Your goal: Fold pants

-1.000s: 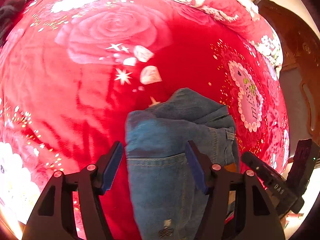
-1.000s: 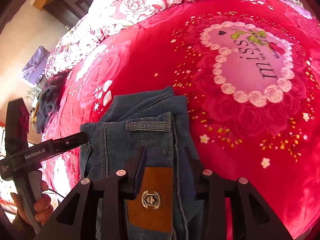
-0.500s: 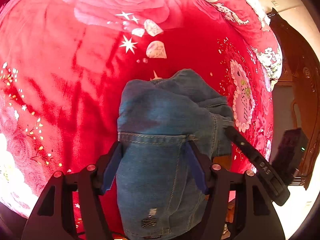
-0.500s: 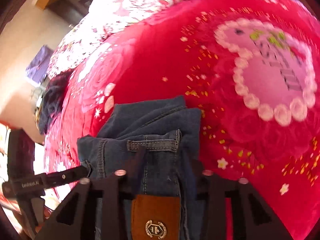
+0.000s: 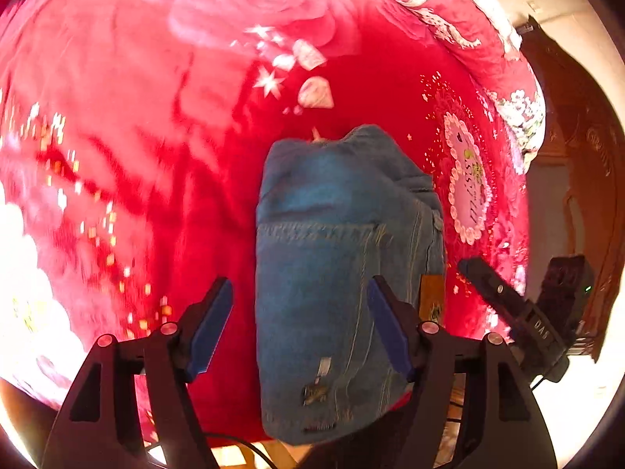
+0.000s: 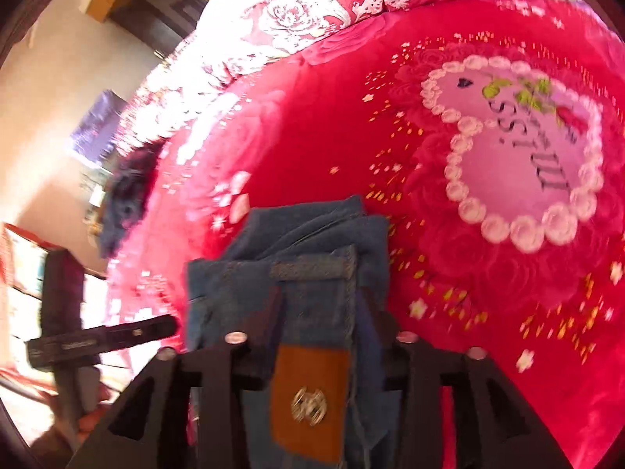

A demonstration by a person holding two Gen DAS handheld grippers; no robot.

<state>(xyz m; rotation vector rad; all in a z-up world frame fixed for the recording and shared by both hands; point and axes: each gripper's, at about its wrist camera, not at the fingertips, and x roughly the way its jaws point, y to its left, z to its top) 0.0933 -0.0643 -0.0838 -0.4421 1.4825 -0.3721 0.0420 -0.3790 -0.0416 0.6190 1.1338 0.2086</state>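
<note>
Pants (image 5: 343, 273), blue denim, folded into a compact bundle, lie on the red rose-print blanket (image 5: 136, 136) near the bed's edge; a pink heart motif (image 6: 519, 148) lies at 2 o'clock from them in the right wrist view. Left gripper (image 5: 300, 312): jaws spread, just opened further, blue pads astride the bundle without pressing it. Right gripper (image 6: 320, 312): jaws just reopened, straddling the waistband above the brown leather patch (image 6: 308, 398); contact cannot be told.
</note>
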